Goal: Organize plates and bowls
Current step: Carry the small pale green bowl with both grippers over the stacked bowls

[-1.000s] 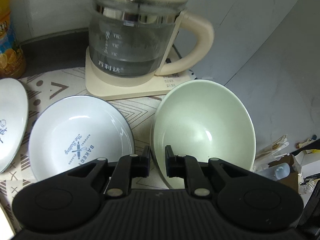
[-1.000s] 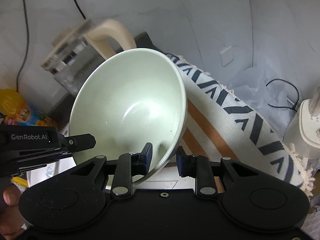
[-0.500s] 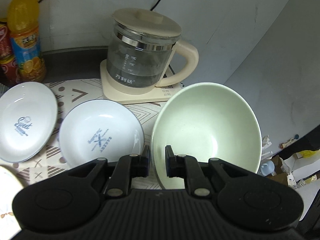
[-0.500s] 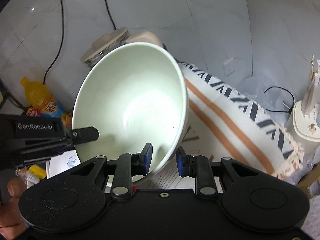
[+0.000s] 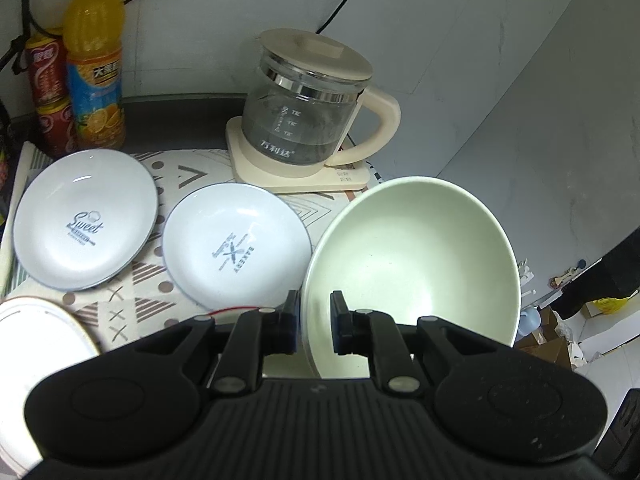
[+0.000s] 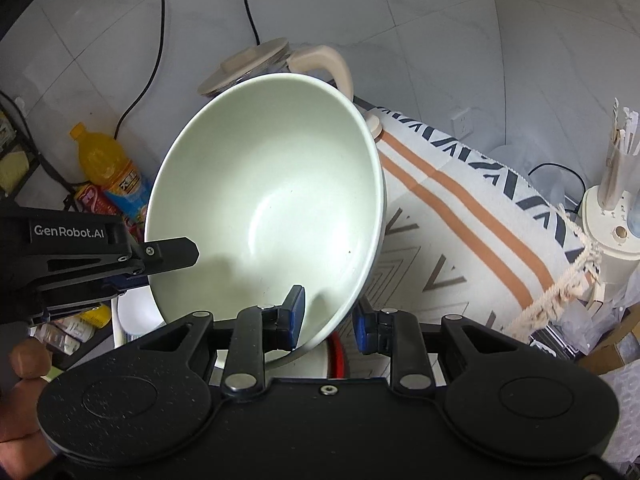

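Note:
A large pale green bowl (image 5: 412,260) hangs tilted above the table, held by both grippers. My left gripper (image 5: 314,324) is shut on its near left rim, one finger inside and one outside. My right gripper (image 6: 330,316) is shut on the bowl (image 6: 272,184) at its lower right rim; the left gripper's finger (image 6: 172,254) shows at the bowl's left side. Two white plates lie on the patterned mat (image 5: 132,300): one marked "Sweet" (image 5: 84,220), one marked "Bakery" (image 5: 236,248). A third white plate (image 5: 36,344) lies at the lower left.
A glass kettle (image 5: 308,120) on a cream base stands behind the plates. An orange drink bottle (image 5: 96,64) and red cans (image 5: 50,92) stand at the back left. A striped cloth (image 6: 480,208) covers the right side, with a white appliance (image 6: 612,220) beyond. A hand (image 6: 20,364) shows at lower left.
Both grippers have lifted the bowl and drawn it back from the kettle. The kettle and plates now look smaller, and more of the table and the bottles have come into view.

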### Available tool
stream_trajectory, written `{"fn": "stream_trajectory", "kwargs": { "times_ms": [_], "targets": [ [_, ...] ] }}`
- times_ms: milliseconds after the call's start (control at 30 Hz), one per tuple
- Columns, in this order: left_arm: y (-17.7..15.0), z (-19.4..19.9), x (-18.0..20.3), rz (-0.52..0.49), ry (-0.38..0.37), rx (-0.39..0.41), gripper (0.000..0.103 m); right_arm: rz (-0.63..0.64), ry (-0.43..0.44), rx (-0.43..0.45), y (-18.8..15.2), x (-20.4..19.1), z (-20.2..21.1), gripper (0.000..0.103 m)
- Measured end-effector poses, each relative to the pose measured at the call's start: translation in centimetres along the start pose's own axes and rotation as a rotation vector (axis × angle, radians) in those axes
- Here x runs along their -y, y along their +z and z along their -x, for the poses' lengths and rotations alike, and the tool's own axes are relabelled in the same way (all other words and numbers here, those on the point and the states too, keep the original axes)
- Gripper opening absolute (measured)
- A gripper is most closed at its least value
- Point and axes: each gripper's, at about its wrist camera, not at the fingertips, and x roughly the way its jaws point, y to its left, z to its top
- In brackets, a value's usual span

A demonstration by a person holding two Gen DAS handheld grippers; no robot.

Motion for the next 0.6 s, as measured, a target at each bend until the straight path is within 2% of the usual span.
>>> {"fn": "stream_trajectory", "kwargs": {
  "times_ms": [600],
  "targets": [
    [-2.5, 2.7, -3.1, 0.043, 0.017, 0.007, 0.013, 0.07, 0.013, -0.057, -3.0, -2.8, 0.3, 0.025]
  ]
}}
